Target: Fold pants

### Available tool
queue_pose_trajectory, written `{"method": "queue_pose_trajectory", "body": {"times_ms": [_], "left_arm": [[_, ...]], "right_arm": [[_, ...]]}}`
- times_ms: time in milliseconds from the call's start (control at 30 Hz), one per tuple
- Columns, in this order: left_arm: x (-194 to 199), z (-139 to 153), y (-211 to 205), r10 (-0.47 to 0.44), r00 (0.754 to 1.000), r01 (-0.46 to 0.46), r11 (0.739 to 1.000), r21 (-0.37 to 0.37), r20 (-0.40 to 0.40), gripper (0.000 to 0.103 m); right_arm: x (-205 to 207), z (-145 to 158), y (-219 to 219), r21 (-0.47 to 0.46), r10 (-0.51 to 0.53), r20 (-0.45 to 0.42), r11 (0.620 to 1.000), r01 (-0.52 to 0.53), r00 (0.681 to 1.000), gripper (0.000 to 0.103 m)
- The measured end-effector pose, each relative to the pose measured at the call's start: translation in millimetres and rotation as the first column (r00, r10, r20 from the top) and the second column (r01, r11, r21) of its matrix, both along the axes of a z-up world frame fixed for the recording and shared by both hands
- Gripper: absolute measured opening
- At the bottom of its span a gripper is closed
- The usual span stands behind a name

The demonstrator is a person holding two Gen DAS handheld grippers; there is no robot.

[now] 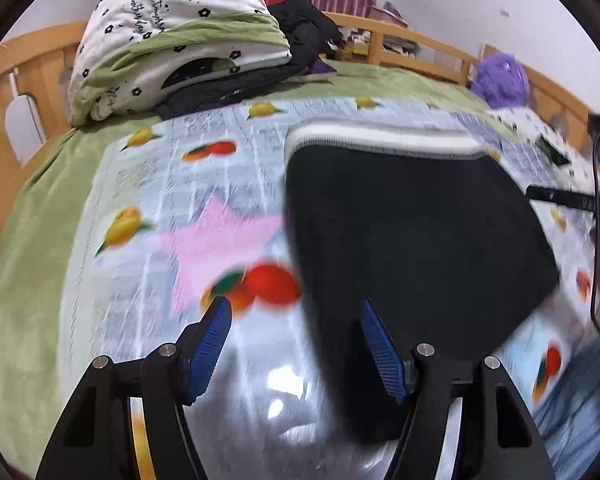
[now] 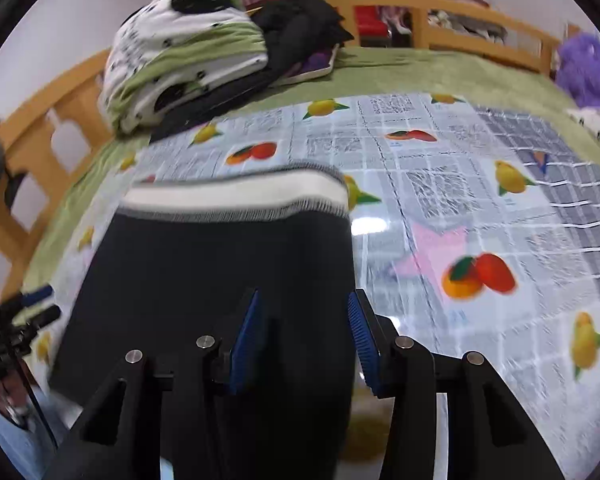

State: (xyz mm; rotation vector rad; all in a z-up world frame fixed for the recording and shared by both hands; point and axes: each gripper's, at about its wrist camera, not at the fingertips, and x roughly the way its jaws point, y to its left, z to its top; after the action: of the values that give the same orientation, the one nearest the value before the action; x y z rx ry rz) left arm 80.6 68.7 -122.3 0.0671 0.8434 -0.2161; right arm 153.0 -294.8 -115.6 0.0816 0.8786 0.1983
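Black pants [image 1: 412, 232] with a white and grey waistband [image 1: 380, 140] lie flat on a glossy fruit-print mat [image 1: 160, 200] on the bed. My left gripper [image 1: 296, 344] is open and empty over the pants' near left edge. In the right wrist view the pants [image 2: 220, 272] fill the left centre, waistband [image 2: 236, 196] at the far end. My right gripper [image 2: 304, 336] is open and empty, straddling the pants' near right edge. The left gripper also shows at that view's left edge [image 2: 32, 308].
A folded white, green and black quilt [image 1: 172, 40] and dark clothes [image 1: 304, 24] are piled at the bed's far left. A purple plush [image 1: 500, 80] sits at the far right. A wooden bed rail [image 1: 420, 48] runs around the green sheet [image 1: 32, 240].
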Motion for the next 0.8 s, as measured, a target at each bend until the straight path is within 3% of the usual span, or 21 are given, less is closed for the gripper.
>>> {"method": "queue_pose_trajectory", "body": {"times_ms": [100,200,233,300,433,600,667,700,733,800], "left_arm": [[-36.9,-8.9,7.0,-0.049,0.999,0.048,0.999,-0.010,-0.019,0.065],[-52.2,-20.3,0.6,-0.042,0.999,0.045,0.996,0.078,-0.034,0.063],[-52.8,-23.9,-2.5,-0.041,0.998,0.045,0.994,0.101,-0.039,0.055],[-50.4,-31.1,-7.8,-0.050,0.996,0.058,0.991,0.121,-0.069,0.049],[-51.6,-42.7,-25.1,-0.101,0.991,0.115,0.974,0.196,-0.083,0.048],[-44.6,-44.9,-37.6,-0.131,0.989,0.140,0.975,0.174,-0.061,0.047],[-36.9,-46.4,-43.4,-0.142,0.988,0.149,0.978,0.145,-0.058,0.030],[-34.1,-45.5,-43.9,-0.146,0.988,0.151,0.983,0.103,-0.055,0.020],[-32.6,-42.0,-43.2,-0.122,0.992,0.124,0.989,0.083,-0.027,0.013],[-36.9,-29.6,-31.9,-0.096,0.994,0.096,0.995,-0.001,0.047,0.011]], "right_arm": [[-33.5,-15.3,-7.8,0.018,-0.002,-0.028,1.000,0.003,1.000,0.045],[-53.0,-32.0,-10.6,0.055,-0.002,-0.074,0.998,0.006,0.997,0.045],[-56.9,-34.6,-9.8,0.062,0.004,-0.079,0.998,0.001,0.997,0.045],[-63.2,-37.9,-7.5,0.058,0.009,-0.081,0.998,-0.005,0.997,0.045],[-65.2,-45.9,-11.5,0.111,0.017,-0.114,0.994,-0.005,0.993,0.047],[-54.9,-61.8,-19.6,0.218,0.020,-0.174,0.976,0.019,0.985,0.055],[-52.0,-67.1,-21.6,0.247,0.012,-0.182,0.968,0.034,0.983,0.054],[-51.8,-68.2,-21.2,0.257,0.020,-0.178,0.966,0.027,0.984,0.048],[-53.5,-66.7,-19.9,0.238,0.018,-0.163,0.971,0.022,0.986,0.029],[-59.0,-58.6,-23.9,0.223,0.013,-0.124,0.975,0.015,0.992,0.010]]}}
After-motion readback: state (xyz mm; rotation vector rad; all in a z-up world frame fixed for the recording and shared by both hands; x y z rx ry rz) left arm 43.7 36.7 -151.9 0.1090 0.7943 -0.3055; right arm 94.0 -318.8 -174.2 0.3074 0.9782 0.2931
